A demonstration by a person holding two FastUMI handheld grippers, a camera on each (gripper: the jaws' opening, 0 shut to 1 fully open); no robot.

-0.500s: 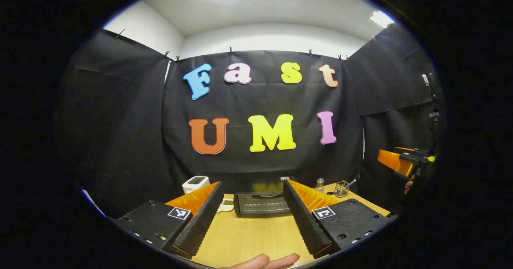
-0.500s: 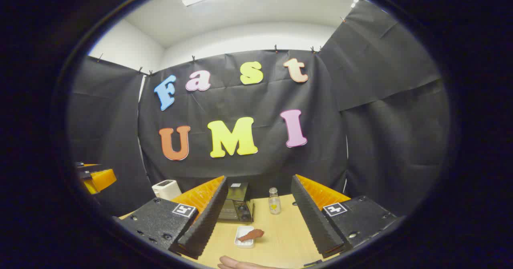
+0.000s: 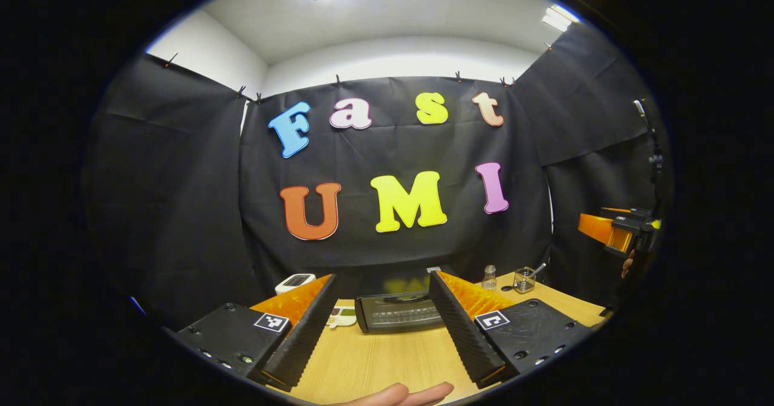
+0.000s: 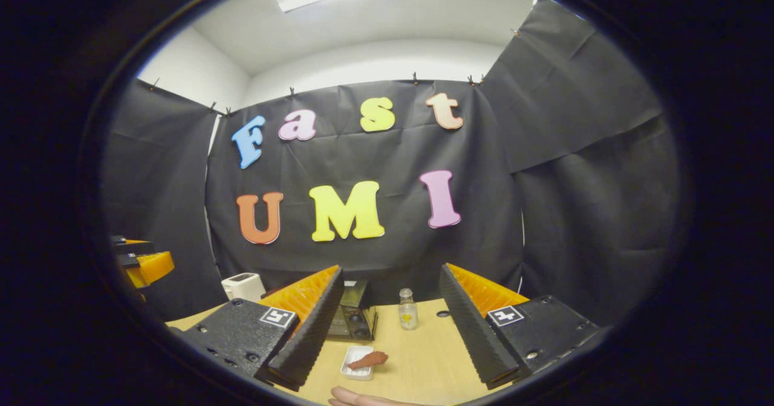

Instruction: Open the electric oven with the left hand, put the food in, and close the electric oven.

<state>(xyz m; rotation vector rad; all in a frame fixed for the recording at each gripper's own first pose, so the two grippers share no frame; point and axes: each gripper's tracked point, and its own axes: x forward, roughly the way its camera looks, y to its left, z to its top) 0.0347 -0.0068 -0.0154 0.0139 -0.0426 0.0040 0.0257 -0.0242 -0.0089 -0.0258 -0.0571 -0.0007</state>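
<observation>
Nothing done yet: all three steps remain.

Left gripper view, left to right: white boxy toaster (image 3: 294, 282) at the table's back left; your left gripper (image 3: 380, 327), jaws spread wide and holding nothing, aimed at the black electric oven (image 3: 399, 310), which sits dead ahead on the light wooden table (image 3: 375, 360), door apparently shut. A wire basket (image 3: 523, 279) stands further right, and your right gripper (image 3: 611, 232) is raised at the edge.

Right gripper view: oven corner at centre-left; the reddish-brown strip of food (image 4: 367, 359) lies on a small white tray (image 4: 354, 354), untouched, near the table's front edge. Jaws here also open, empty. A small glass bottle (image 4: 407, 311) stands behind.

Judged next: reach for the oven door.
</observation>
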